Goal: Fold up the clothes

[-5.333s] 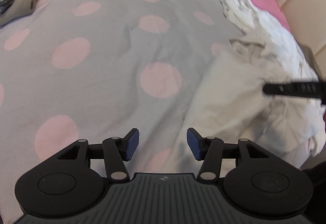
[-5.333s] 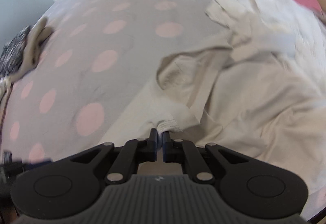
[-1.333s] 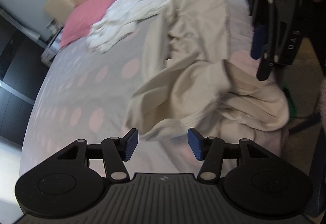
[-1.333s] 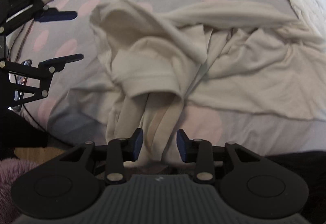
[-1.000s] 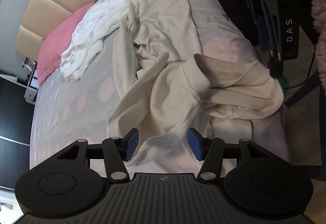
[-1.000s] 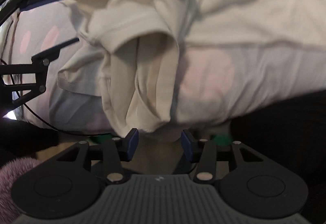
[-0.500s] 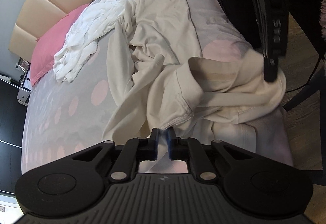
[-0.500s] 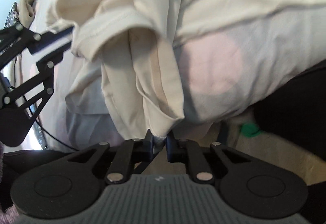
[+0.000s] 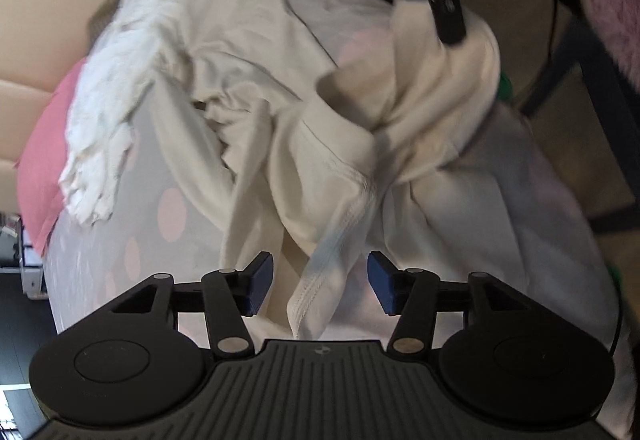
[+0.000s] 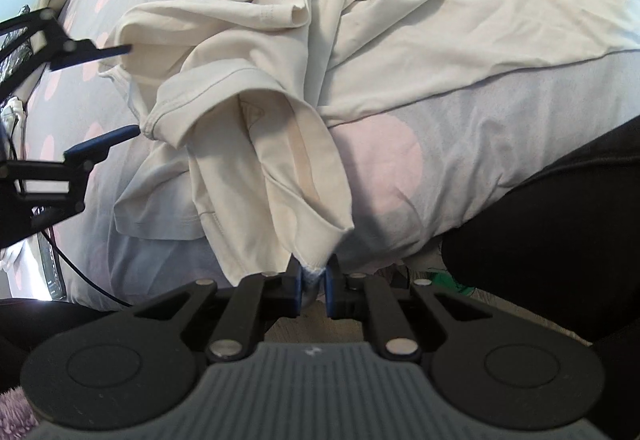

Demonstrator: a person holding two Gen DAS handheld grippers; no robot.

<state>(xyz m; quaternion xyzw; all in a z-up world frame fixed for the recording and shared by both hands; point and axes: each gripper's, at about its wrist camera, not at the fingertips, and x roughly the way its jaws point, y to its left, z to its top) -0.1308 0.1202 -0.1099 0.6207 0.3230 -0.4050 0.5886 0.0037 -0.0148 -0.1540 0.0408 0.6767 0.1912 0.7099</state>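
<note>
At the near edge of the bed, a crumpled cream T-shirt is spread over a grey duvet with pink spots, one part drooping over the edge. The lowest drooping corner of that shirt is pinched between the nearly closed jaws of the right gripper, which is held just below the bed's edge. To the left of that corner, a stitched hem of the same shirt is seen between the wide-open blue pads of the left gripper; nothing is gripped there, and whether the hem is touched cannot be told. The hem's long axis runs away from the left gripper, roughly along its fingers. The left gripper is judged the nearer one for taking this hem, so that the shirt can be lifted and spread. Beyond the shirt, toward the headboard, a white garment and a pink pillow are seen. No brand, label or legible writing is visible.
</note>
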